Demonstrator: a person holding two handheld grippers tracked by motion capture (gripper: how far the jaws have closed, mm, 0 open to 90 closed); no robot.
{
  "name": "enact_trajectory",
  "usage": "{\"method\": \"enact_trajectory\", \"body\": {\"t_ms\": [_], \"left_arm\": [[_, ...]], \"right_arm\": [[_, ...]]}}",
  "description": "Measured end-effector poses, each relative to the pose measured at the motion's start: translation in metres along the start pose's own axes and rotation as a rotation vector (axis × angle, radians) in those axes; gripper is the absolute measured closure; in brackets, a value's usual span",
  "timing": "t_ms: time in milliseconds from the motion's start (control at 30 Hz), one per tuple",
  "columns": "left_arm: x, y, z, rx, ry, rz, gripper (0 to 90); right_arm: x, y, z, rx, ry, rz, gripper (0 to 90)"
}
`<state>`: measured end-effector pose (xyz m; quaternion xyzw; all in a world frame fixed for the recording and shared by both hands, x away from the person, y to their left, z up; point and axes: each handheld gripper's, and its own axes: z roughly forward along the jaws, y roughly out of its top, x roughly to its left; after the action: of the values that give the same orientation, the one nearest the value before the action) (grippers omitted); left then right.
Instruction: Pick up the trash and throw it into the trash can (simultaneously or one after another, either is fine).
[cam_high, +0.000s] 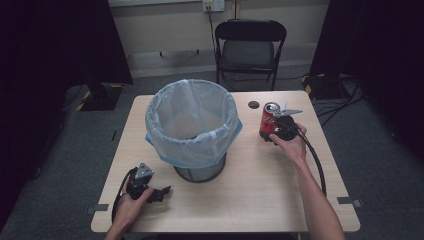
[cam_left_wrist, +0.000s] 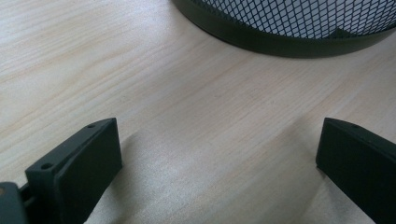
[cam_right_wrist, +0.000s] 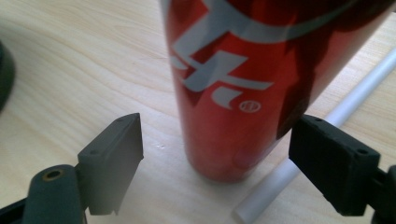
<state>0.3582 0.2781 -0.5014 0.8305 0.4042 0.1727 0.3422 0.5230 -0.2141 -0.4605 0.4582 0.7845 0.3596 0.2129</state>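
R tongs (cam_right_wrist: 215, 158) open round upright red can (cam_right_wrist: 243, 84); lined bin (cam_high: 192, 127) nearby.

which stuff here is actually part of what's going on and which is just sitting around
Likely in play:
- red can, upright between the open jaws of the right gripper
- lined mesh bin, mid-table

Just there:
- white straw beside the can
- left gripper, open over bare table
- folding chair behind

can (cam_right_wrist: 243, 88) top cropped, basket (cam_left_wrist: 289, 28) cropped
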Motion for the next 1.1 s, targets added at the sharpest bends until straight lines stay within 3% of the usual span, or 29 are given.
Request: {"method": "enact_trajectory", "body": {"t_ms": [267,500,567,1100], "left_arm": [[0.0,0.0,0.0,0.0,0.0,0.0,0.0],[0.0,0.0,0.0,0.0,0.0,0.0,0.0],[0.0,0.0,0.0,0.0,0.002,-0.005,0.0],[-0.001,0.0,0.0,0.001,0.003,-0.004,0.0]], "right_arm": [[-0.006,0.002,0.013,-0.002,-0.015,0.019,18.5],[-0.007,0.005,0.02,-0.007,-0.029,0.014,28.7],[-0.007,0.005,0.02,0.003,-0.031,0.012,33.8],[-0.002,0.003,0.003,0.001,-0.003,0.049,34.1]]}}
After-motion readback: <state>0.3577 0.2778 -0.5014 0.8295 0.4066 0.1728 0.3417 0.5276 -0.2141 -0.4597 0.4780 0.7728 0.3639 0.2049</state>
